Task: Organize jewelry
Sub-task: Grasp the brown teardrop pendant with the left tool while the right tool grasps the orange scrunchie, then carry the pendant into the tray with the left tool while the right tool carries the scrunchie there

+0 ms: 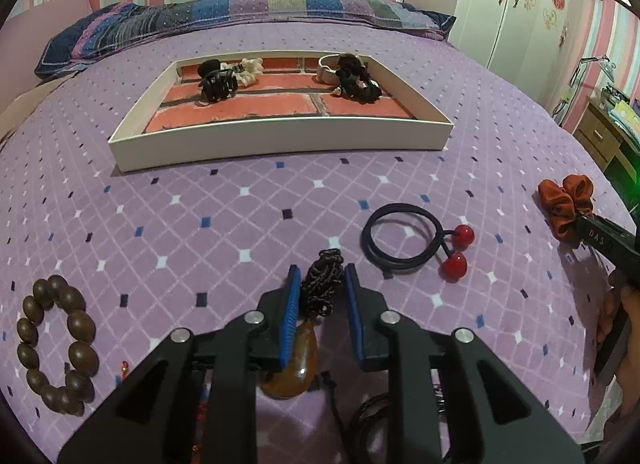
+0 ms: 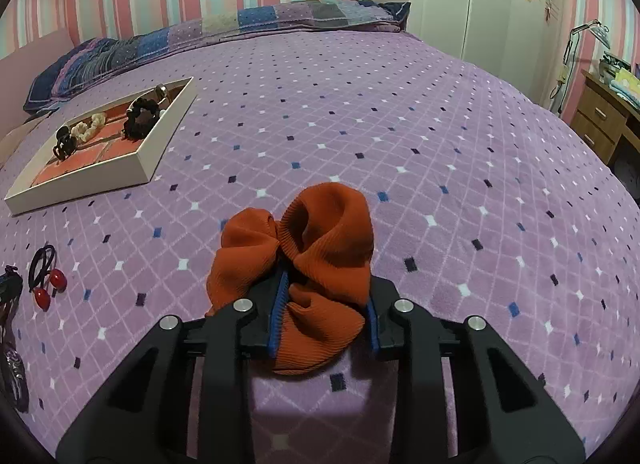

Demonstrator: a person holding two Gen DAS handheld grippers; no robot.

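Here, loose pieces lie scattered on the bed (image 1: 224,224) at lower frame, while the tray (image 1: 280,140) at upper centre already holds a claw clip and scrunchies, evidently the collecting place. The left hand-held gripper (image 1: 320,284), at bottom centre of the left view, stands narrowly open around the braided cord (image 1: 322,284) of an amber pendant (image 1: 298,368); whether its pads yet press the cord cannot be told. The right hand-held gripper (image 2: 326,296), at bottom centre of the right view, is closed on the orange scrunchie (image 2: 296,260), which bunches between its pads. A bead bracelet (image 1: 56,344) at lower left and a cherry hair tie (image 1: 412,238) at right of centre lie untouched.
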